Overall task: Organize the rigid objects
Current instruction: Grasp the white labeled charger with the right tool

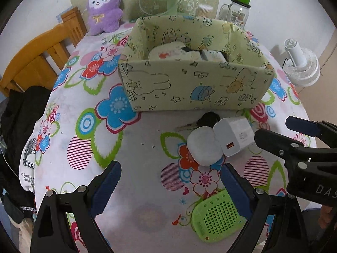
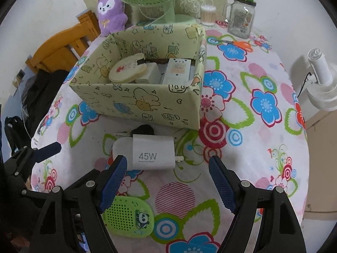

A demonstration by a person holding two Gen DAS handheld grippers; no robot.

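Table (image 2: 263, 151): round, under flowered cloth, far edge cut off.
Box (image 2: 134, 103): pale green, cartoon print, mid-table; holds a round cream case and white blocks (lower parts hidden by the wall).
Charger (image 2: 153, 155): white, marked 45W, lying just before the box, touching a white oval case (image 1: 205, 147).
Key (image 1: 207, 120): dark head, mostly hidden behind the charger.
Green speaker (image 1: 219, 219): near edge, partly covered by a finger.
Left gripper (image 1: 170, 186): jaws wide apart, gripping nothing.
Right gripper (image 2: 168, 182): jaws wide apart, empty, above the cloth near the charger.
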